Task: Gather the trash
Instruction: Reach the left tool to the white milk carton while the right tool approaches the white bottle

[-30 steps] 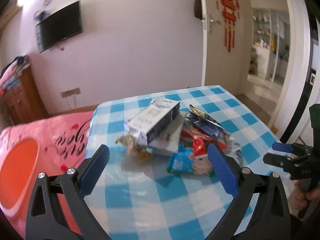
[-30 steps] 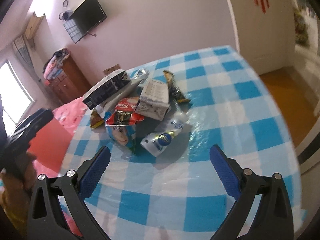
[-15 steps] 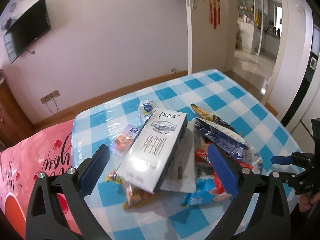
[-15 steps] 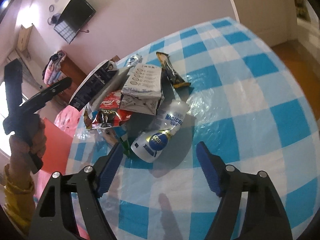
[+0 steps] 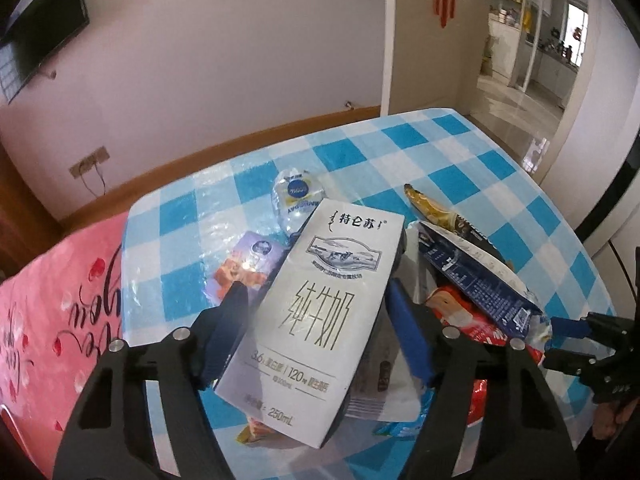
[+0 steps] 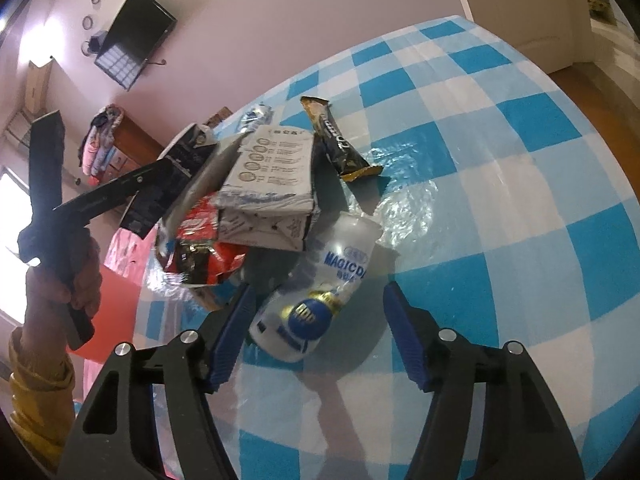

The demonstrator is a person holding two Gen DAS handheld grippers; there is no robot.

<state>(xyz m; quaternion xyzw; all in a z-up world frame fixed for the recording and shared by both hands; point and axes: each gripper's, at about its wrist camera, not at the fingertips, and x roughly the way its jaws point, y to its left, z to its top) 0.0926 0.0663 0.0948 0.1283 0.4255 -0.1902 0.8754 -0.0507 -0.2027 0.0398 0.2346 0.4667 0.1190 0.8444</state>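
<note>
Left gripper [image 5: 316, 332] jaws, just closing, pinch the carton [image 5: 316, 312] atop the heap at 12 o'clock; right gripper [image 6: 316, 336] straddles the bottle [image 6: 320, 292], untouched. Lifting could topple wrappers [image 5: 476, 276].

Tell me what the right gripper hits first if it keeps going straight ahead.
Most likely the crushed plastic bottle lying between the right gripper's open fingers, its cap end nearest. Contact is not visible yet; depth is hard to judge.

Milk carton [image 5: 320, 312]: your view of the wrappers beneath it is blocked; only corners show at lower centre.
Television [image 5: 40, 28]: cut by the upper left edge.
Small print on carton base: too blurred for you to read.
Orange wrapper [image 5: 252, 432]: mostly hidden.
</note>
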